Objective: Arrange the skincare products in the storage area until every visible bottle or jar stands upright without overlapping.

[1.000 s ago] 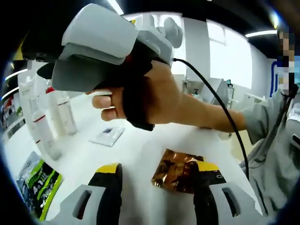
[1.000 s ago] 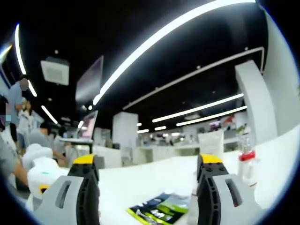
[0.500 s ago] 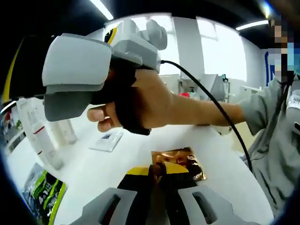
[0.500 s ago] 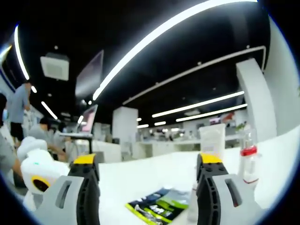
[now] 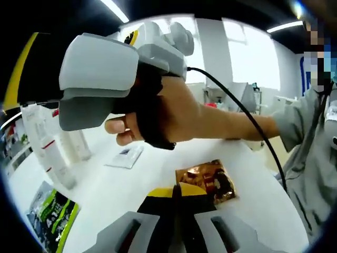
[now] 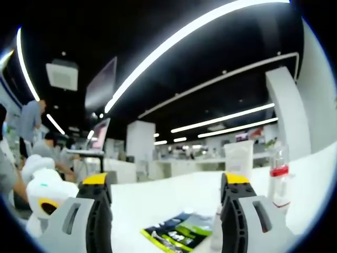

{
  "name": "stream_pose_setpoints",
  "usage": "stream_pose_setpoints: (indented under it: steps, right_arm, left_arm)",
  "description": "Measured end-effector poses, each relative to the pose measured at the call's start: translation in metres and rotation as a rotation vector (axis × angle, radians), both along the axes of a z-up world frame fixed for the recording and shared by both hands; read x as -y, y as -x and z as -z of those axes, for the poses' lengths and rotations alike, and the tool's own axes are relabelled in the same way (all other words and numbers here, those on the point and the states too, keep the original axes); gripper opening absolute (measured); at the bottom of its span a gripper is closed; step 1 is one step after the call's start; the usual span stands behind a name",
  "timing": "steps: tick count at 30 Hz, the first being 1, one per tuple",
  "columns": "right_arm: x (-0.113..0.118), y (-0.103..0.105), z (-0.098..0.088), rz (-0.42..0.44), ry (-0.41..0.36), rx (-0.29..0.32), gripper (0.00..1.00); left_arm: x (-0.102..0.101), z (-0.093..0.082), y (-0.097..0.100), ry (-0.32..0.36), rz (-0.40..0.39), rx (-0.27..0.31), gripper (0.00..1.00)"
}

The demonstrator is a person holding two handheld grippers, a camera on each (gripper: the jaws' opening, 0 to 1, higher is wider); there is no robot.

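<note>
Left gripper, jaws pressed together on nothing, hovers over the white table beside a crinkled copper foil sachet. Right gripper gapes wide, empty. Beyond, a red-banded clear bottle and white tube stand upright at the table's far edge.

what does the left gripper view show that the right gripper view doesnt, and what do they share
Left gripper view: the left gripper, jaws together with nothing between them, a copper foil sachet lying flat, a small white sachet, and a hand holding the right gripper.

Right gripper view: the right gripper, jaws apart, with ceiling light strips and people at desks behind.

Both: the white table, the green and black packet, and upright white bottles, one with a red band.
</note>
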State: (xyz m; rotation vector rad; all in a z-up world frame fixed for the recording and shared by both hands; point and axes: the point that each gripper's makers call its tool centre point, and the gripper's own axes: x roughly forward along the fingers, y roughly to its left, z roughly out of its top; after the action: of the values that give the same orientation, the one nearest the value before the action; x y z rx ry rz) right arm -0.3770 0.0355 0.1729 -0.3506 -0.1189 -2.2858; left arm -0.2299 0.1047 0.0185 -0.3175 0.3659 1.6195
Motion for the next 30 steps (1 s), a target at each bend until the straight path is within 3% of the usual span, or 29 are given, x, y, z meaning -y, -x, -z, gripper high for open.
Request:
stream_pose_setpoints:
  steps: [7,10,13,14,16,20,21,22,23,24,27,30]
  right_arm:
    - [0.000,-0.013,-0.018,-0.019,0.007,-0.053,0.85]
    - [0.002,-0.031,-0.038,-0.042,-0.010,-0.141,0.88]
    - [0.004,-0.055,-0.046,0.007,-0.207,-0.320,0.94]
    - [0.003,-0.062,-0.044,0.010,-0.235,-0.338,0.95]
    - [-0.003,-0.073,-0.042,0.022,-0.232,-0.329,0.98]
    - [-0.023,-0.102,-0.028,0.004,-0.197,-0.277,0.95]
    - [-0.027,-0.106,-0.015,0.002,-0.246,-0.254,0.94]
    - [-0.033,-0.110,-0.014,-0.001,-0.227,-0.249,0.92]
    - [-0.044,-0.111,0.005,0.016,-0.292,-0.189,0.92]
    - [-0.050,-0.113,0.014,0.030,-0.329,-0.177,0.91]
    - [-0.070,-0.115,0.035,0.076,-0.431,-0.148,0.89]
    - [-0.086,-0.122,0.048,0.095,-0.469,-0.116,0.88]
  left_arm:
    - [0.002,0.001,0.012,-0.003,-0.012,0.003,0.00]
    - [0.002,0.001,0.014,-0.005,-0.010,0.006,0.00]
    - [0.002,0.000,0.018,0.008,-0.007,-0.033,0.00]
    - [0.002,0.000,0.020,0.014,-0.006,-0.055,0.00]
    - [0.004,0.000,0.025,0.037,-0.006,-0.135,0.00]
    - [0.000,-0.001,0.026,0.044,0.003,-0.160,0.00]
    - [0.000,-0.001,0.027,0.045,0.004,-0.162,0.00]
    - [-0.001,0.000,0.030,0.042,0.002,-0.167,0.00]
    - [-0.003,0.003,0.030,0.018,-0.017,-0.114,0.00]
    - [-0.003,0.004,0.030,0.011,-0.018,-0.108,0.00]
    - [-0.005,0.005,0.030,0.006,-0.008,-0.113,0.00]
    - [-0.006,0.005,0.029,0.019,-0.003,-0.143,0.00]
